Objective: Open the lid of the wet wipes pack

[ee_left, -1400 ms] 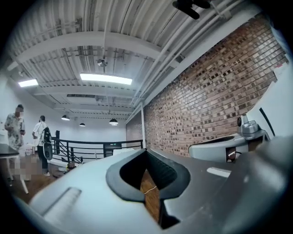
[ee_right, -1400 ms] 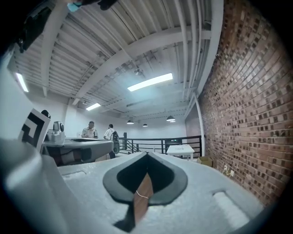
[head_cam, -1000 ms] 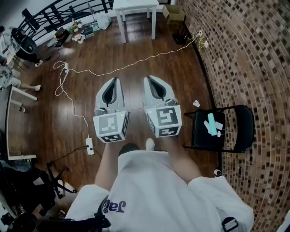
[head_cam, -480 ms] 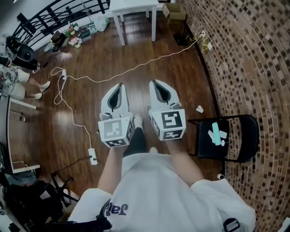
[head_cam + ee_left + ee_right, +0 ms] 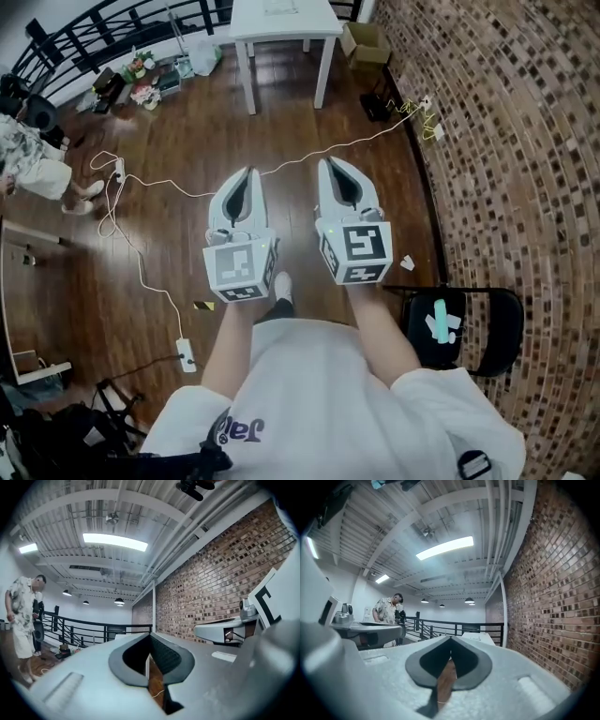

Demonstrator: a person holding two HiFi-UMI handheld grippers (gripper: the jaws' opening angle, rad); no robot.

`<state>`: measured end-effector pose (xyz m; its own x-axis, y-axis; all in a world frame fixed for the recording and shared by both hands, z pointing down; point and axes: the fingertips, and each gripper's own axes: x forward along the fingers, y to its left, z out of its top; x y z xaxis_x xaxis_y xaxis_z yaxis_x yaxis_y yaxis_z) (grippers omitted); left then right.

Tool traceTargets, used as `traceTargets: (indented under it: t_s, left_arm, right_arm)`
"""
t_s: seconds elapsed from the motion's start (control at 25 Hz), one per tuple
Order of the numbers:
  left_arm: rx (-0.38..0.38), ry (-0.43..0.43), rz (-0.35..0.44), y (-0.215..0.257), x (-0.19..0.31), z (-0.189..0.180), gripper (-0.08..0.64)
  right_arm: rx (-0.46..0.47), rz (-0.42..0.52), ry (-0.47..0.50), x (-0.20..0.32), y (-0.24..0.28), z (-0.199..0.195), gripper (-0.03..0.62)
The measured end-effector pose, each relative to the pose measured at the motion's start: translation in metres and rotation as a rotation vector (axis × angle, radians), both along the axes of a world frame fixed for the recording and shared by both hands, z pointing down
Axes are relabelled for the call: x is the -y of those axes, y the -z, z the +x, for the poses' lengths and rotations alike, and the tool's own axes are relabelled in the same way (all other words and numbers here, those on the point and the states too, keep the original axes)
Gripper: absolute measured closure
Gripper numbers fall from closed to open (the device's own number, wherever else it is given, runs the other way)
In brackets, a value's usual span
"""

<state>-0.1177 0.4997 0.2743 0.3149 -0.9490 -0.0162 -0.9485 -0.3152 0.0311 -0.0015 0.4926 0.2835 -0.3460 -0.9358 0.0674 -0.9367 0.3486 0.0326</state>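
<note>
Both tools empty, jaws together: left tool (image 5: 246, 173) and right tool (image 5: 330, 165) held level, side by side out front. That's a carry posture, nothing in reach. Wipes pack is probably the teal item (image 5: 441, 315) on the black chair (image 5: 480, 330) at the person's right, by the brick wall (image 5: 525, 141). Too small to read any label.
</note>
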Motion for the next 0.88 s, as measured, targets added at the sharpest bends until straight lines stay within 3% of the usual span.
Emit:
traceTargets:
  t_s: [0.24, 0.4, 0.64, 0.88]
  left_arm:
    - [-0.030, 0.012, -0.016, -0.003, 0.076, -0.036, 0.548]
    - [-0.030, -0.007, -0.031, -0.012, 0.120, -0.024, 0.548]
    - [-0.006, 0.006, -0.049, -0.028, 0.206, -0.007, 0.548]
    - [0.030, 0.043, 0.000, 0.003, 0.322, 0.000, 0.548]
  right_arm:
    - [-0.025, 0.006, 0.020, 0.061, 0.003, -0.039, 0.609]
    - [-0.020, -0.028, 0.016, 0.101, -0.012, -0.031, 0.609]
    - [0.014, -0.030, 0.032, 0.201, -0.023, -0.015, 0.609]
    - [0.055, 0.029, 0.080, 0.328, 0.005, -0.007, 0.609]
